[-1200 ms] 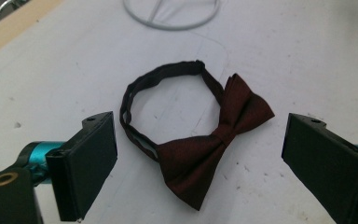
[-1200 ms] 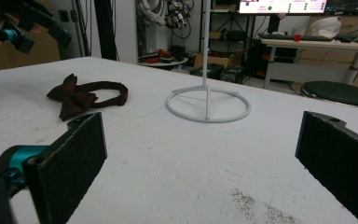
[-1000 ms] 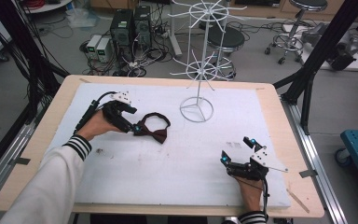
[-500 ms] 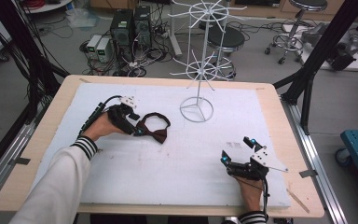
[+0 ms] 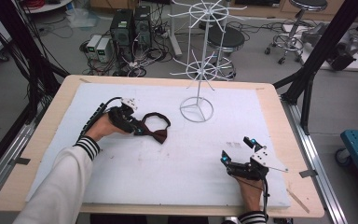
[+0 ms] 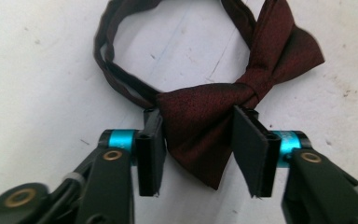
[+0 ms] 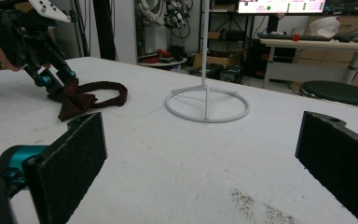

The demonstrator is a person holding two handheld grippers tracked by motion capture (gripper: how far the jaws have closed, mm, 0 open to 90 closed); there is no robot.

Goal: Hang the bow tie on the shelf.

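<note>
One wing of the bow tie is sitting between the left gripper's jaws.

The left gripper [image 5: 136, 129] is straddling the near wing of the dark red bow tie [image 6: 223, 116], jaws partly open and seemingly about to pinch; whether they are pressing yet cannot be told. The tie is lying toward the white mat's [image 5: 168, 182] left edge, beside the wire rack [image 5: 196, 109]. The right gripper [image 5: 239, 150] is resting wide open and empty near the front right corner. Next likely calls for pinching, then lifting.

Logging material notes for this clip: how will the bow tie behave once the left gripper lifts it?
The bow tie looks like soft fabric, so probably light. Its strap loop lies slack and would likely dangle. The wing between the left gripper jaws may crumple.
</note>
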